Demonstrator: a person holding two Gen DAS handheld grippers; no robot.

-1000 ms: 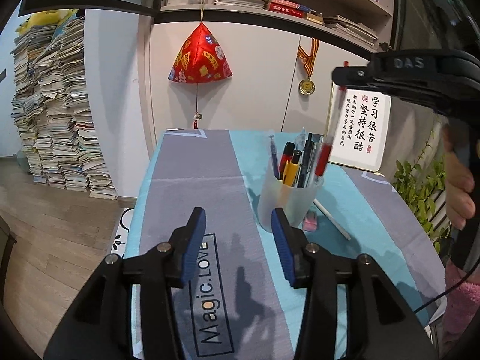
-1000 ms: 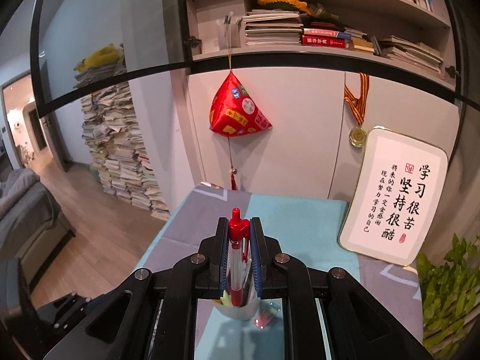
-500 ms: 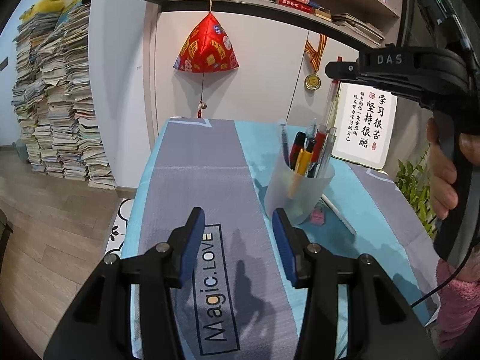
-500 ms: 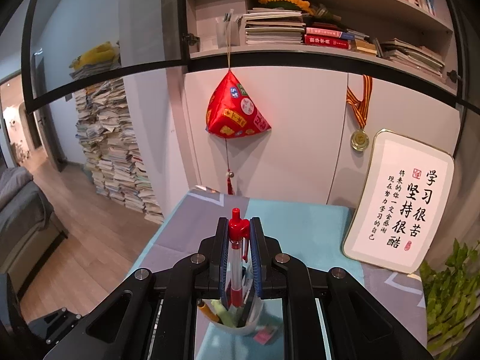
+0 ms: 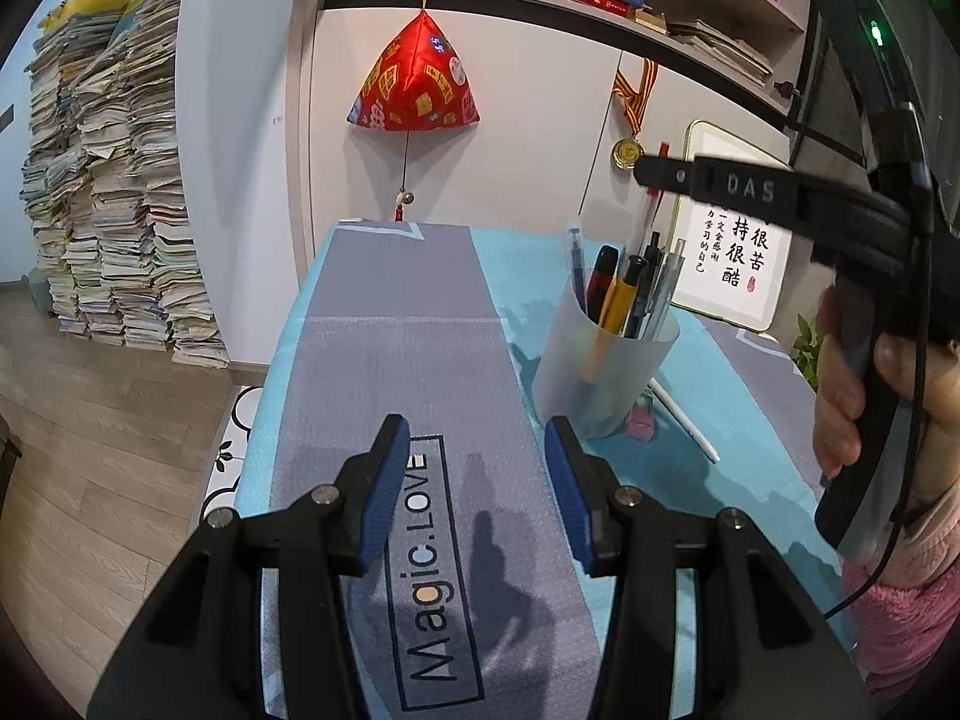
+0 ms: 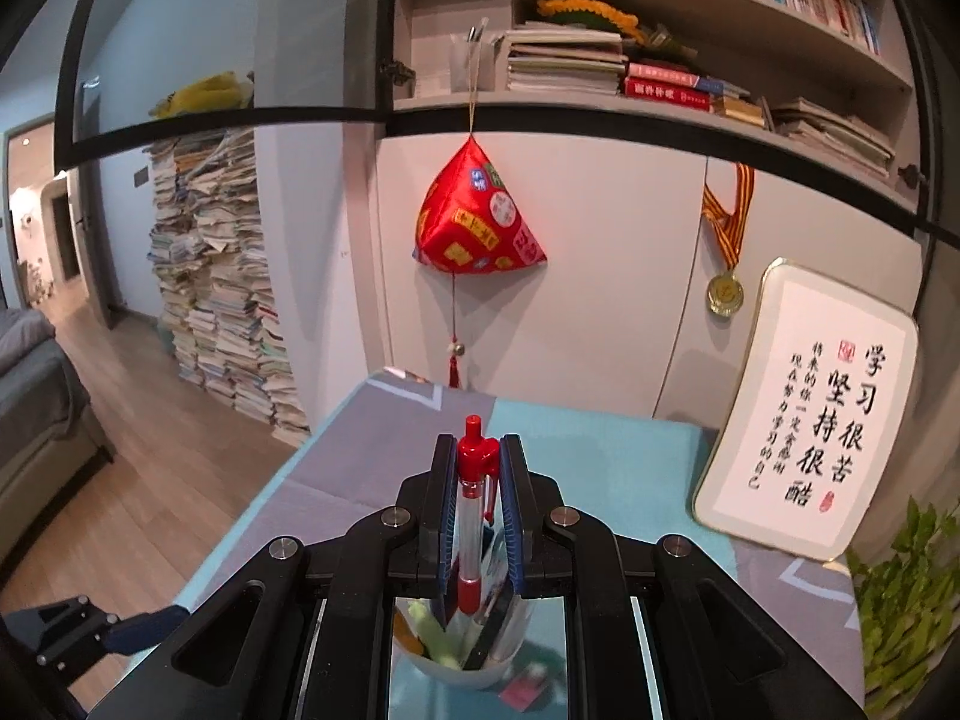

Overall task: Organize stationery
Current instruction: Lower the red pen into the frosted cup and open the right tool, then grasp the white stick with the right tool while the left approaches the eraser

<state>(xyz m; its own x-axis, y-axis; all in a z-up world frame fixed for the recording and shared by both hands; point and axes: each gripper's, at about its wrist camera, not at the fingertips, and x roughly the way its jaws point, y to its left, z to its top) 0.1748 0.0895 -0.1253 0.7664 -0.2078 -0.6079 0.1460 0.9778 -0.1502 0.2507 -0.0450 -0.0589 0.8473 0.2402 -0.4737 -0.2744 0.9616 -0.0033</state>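
A translucent pen cup (image 5: 606, 372) with several pens stands on the grey and teal tablecloth (image 5: 396, 360). My right gripper (image 6: 477, 450) is shut on a red-capped clear pen (image 6: 471, 516), held upright with its lower end down among the pens in the cup (image 6: 468, 654). In the left wrist view the right gripper (image 5: 651, 171) is above the cup and the pen (image 5: 654, 204) hangs from it. My left gripper (image 5: 477, 480) is open and empty, low over the cloth just left of the cup.
A white pen (image 5: 684, 420) and a pink eraser (image 5: 639, 423) lie on the cloth right of the cup. A framed calligraphy board (image 6: 810, 408) leans at the back right. A green plant (image 6: 906, 588) is at the right edge. Book stacks (image 5: 108, 192) stand on the floor to the left.
The right gripper has come down over the cup, lowering the red pen into it. The left gripper has shifted slightly, staying open.
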